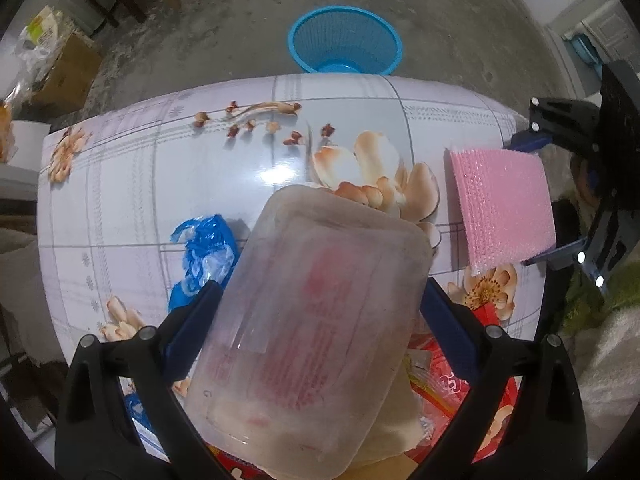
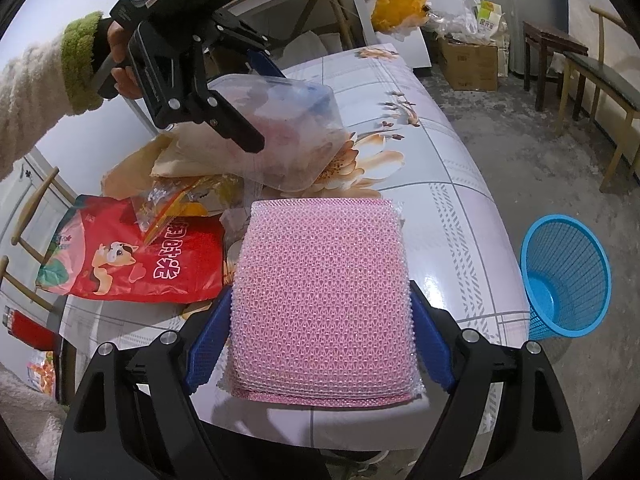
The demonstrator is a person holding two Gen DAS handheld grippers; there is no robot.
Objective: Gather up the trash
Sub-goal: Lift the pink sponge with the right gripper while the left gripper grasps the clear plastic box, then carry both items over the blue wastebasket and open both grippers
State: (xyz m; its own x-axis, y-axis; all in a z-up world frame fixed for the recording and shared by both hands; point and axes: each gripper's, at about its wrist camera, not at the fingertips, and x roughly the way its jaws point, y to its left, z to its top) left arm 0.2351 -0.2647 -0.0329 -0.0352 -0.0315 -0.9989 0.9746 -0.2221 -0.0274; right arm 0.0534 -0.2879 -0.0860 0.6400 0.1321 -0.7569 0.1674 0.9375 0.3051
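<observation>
My left gripper (image 1: pixel 320 320) is shut on a clear plastic food box (image 1: pixel 308 320) and holds it tilted above the flowered table (image 1: pixel 160 184). It also shows in the right wrist view (image 2: pixel 280 132). My right gripper (image 2: pixel 320 332) is shut on a pink bubble-wrap pad (image 2: pixel 324 300), held over the table's near edge; the pad shows at the right in the left wrist view (image 1: pixel 500 208). A blue plastic basket (image 1: pixel 346 40) stands on the floor beyond the table, and shows at the right in the right wrist view (image 2: pixel 564 276).
A crumpled blue bag (image 1: pixel 204 252) lies on the table left of the box. A red snack bag (image 2: pixel 132 256), clear wrappers (image 2: pixel 188 200) and brown paper (image 2: pixel 136 168) lie in a pile. Cardboard boxes (image 2: pixel 472 60), chairs (image 2: pixel 596 76) and a stool (image 2: pixel 552 52) stand around on the concrete floor.
</observation>
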